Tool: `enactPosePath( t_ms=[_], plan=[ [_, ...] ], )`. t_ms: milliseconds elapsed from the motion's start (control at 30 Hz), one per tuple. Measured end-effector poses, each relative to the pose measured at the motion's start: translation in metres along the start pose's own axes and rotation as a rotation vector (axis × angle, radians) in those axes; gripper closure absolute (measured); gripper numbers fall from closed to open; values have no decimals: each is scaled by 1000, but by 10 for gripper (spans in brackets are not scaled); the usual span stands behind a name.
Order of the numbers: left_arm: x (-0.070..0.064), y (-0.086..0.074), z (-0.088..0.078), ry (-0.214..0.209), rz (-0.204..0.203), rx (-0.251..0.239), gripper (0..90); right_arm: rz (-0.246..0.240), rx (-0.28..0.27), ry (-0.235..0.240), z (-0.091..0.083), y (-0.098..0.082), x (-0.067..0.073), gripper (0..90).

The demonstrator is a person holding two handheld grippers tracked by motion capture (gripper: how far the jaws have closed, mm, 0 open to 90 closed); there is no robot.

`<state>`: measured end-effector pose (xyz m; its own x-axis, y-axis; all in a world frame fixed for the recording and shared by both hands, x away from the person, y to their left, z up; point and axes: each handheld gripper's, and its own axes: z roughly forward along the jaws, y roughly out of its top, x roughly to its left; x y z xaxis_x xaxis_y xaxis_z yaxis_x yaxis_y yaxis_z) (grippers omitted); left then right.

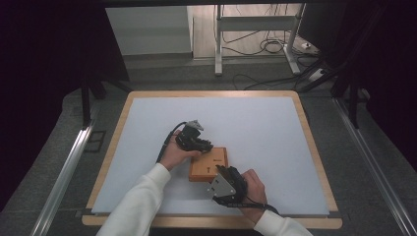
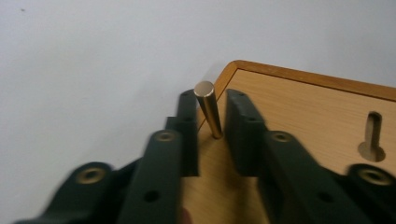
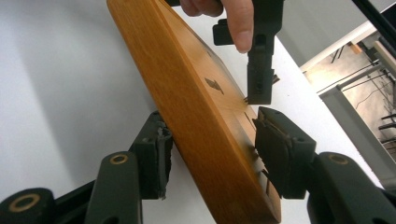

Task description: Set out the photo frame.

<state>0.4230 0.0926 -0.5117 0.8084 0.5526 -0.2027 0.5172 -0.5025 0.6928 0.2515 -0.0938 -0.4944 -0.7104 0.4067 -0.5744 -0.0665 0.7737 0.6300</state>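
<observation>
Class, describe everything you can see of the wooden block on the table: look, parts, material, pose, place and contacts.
The wooden block is a flat, orange-brown slab with rounded corners, a darker rim and a paler top face. It lies flat on the white table, toward its near side. A brass-coloured pin stands in its top near a corner; a slot is cut nearby. The left gripper straddles the pin; the right gripper brackets the block's edge, one pad touching it.

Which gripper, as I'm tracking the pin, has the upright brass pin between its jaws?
The left gripper; the right gripper straddles the wooden block's edge instead.
</observation>
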Motion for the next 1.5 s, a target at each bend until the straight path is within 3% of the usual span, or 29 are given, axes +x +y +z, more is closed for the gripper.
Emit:
enactPosePath(
  t_ms=[67, 233, 500, 600, 867, 1000, 1267, 1500],
  plan=[
    [0, -1, -4, 51, 0, 4, 599, 1, -1, 6, 0, 0, -2, 481],
    [3, -10, -23, 103, -16, -55, 434, 6, -6, 5, -1, -1, -2, 481],
    [1, -43, -57, 150, -7, -99, 341, 5, -7, 7, -1, -1, -3, 481],
    [-2, -58, -69, 209, -2, -107, 330, 5, -7, 6, -1, -1, -4, 483],
    [-6, -86, -87, 220, -29, -91, 312, 7, -1, -4, -1, 0, -4, 490],
    [-10, -99, -92, 213, -56, -128, 315, 5, 2, -1, -1, 1, -5, 491],
    [-14, -111, -97, 237, -53, -125, 317, 3, -3, -10, -2, 3, -9, 515],
    [-14, -116, -96, 224, -67, -135, 316, 14, -2, -2, -2, 8, -17, 532]
  ],
)
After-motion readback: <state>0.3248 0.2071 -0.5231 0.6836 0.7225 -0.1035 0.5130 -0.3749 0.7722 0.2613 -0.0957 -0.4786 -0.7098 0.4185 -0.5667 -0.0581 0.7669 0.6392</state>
